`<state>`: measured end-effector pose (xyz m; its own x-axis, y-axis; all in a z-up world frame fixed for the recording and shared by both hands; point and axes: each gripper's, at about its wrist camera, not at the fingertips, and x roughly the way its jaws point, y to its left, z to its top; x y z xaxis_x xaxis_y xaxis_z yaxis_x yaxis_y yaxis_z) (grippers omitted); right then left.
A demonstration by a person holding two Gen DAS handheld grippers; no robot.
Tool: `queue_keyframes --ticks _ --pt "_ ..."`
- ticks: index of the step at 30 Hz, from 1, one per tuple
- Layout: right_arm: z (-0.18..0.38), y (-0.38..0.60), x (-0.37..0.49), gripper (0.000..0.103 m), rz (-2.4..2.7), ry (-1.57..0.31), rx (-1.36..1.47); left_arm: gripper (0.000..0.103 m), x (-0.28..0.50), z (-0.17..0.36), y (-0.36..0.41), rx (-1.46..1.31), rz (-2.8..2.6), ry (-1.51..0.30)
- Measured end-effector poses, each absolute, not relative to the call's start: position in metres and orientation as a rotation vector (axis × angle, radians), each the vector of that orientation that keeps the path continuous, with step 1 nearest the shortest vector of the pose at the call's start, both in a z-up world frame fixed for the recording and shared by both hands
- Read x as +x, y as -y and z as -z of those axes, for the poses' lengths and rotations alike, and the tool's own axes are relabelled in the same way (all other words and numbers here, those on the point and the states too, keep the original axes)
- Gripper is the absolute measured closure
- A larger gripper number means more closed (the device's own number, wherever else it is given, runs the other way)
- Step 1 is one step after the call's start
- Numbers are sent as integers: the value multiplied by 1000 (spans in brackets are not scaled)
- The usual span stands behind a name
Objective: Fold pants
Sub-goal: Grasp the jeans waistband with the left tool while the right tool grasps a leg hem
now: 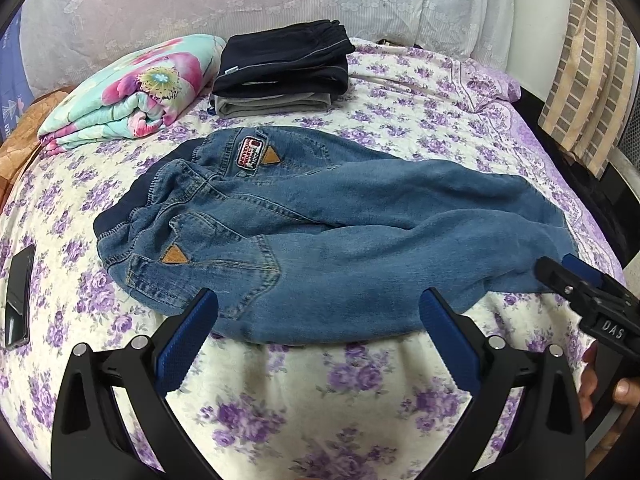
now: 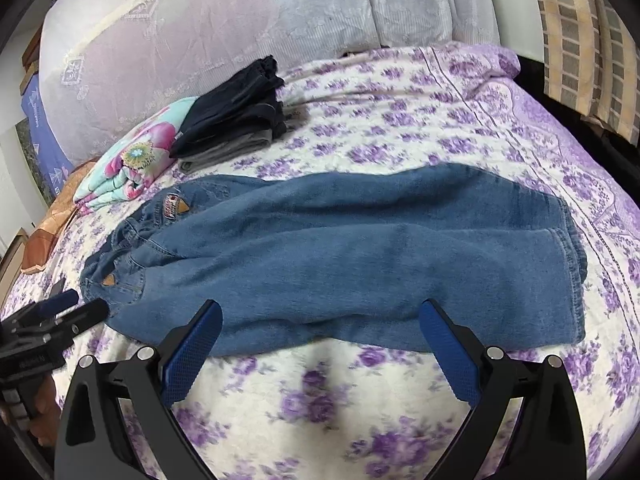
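Writing: the body of the right tool (image 1: pixel 560 276) carries the raised letters "DAS", readable in the left wrist view. The jeans (image 1: pixel 320 216) have a red-and-white embroidered patch (image 1: pixel 250 153) near the waistband; its text is too small to read. Two tan leather triangles (image 1: pixel 175 255) sit at the pocket corners. A small white label shows on the dark folded garment at the back, unreadable.

Position: the jeans lie spread flat on the bed (image 1: pixel 360 380), on a cream bedspread with purple flowers. The left tool (image 1: pixel 318 300) hovers at the near edge of the seat and upper leg; both blue pads are wide apart, their tips over the denim edge, nothing between them. The right tool (image 2: pixel 320 312) sits likewise at the near edge of the lower leg, fingers spread wide, holding nothing. In the right wrist view the left tool (image 2: pixel 86 304) shows at the waistband end.

Orientation: long axis runs left to right across the bed, waistband to the left, cuffs (image 2: pixel 568 256) to the right, back pockets up. Legs lie side by side, nearly parallel.

Beyond the jeans: a stack of folded dark clothes (image 1: pixel 280 68), just beside a folded floral quilt (image 1: pixel 128 96). A black phone (image 1: pixel 18 292) lies at the far left.
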<state>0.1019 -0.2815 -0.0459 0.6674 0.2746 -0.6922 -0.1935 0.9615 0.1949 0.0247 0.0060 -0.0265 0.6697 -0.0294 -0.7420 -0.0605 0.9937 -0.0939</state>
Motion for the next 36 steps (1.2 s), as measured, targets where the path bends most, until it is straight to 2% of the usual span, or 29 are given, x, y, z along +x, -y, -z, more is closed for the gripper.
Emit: queue_keyframes --ticks 5,10,13,15,16,17,18,20,24,27,28,29,30,31,32,34,36 --pt "55 344 111 4 -46 -814 149 5 45 44 -61 -133 -170 -905" --pt "82 430 127 4 196 -827 345 5 51 54 -127 -193 -399 -929" --pt "110 446 151 3 157 -933 473 5 56 61 -146 -192 -445 -960" --pt "117 441 162 6 132 -941 433 4 60 66 -156 -220 -419 -981" --pt "113 436 162 29 129 -912 397 4 62 69 -161 -246 -418 -998" --pt "112 436 161 69 95 -907 405 4 65 70 -164 -262 -421 -1011" --pt "112 437 163 80 15 -921 450 4 67 72 -168 -289 -426 -1021" --pt "105 441 158 80 -38 -930 481 4 70 73 -172 -300 -461 -1020" --pt "62 462 115 80 -130 -846 560 4 74 68 -168 -268 -467 -1009" --pt "48 482 91 76 -175 -883 585 4 80 64 -165 -226 -454 -1004" --pt "52 484 90 64 -156 -919 559 4 82 64 -165 -216 -452 -1006" --pt "59 487 94 40 -106 -960 519 4 84 66 -166 -211 -450 -1008" --pt "70 491 97 27 6 -1016 462 4 87 69 -167 -202 -447 -1016" --pt "79 495 100 19 133 -1060 408 4 89 72 -169 -198 -451 -1026" --pt "82 497 102 19 202 -1069 378 4 90 74 -170 -200 -459 -1038" --pt "66 500 104 19 255 -946 351 4 89 72 -172 -217 -452 -1036" --pt "46 497 113 11 253 -782 352 4 88 60 -170 -176 -460 -992"
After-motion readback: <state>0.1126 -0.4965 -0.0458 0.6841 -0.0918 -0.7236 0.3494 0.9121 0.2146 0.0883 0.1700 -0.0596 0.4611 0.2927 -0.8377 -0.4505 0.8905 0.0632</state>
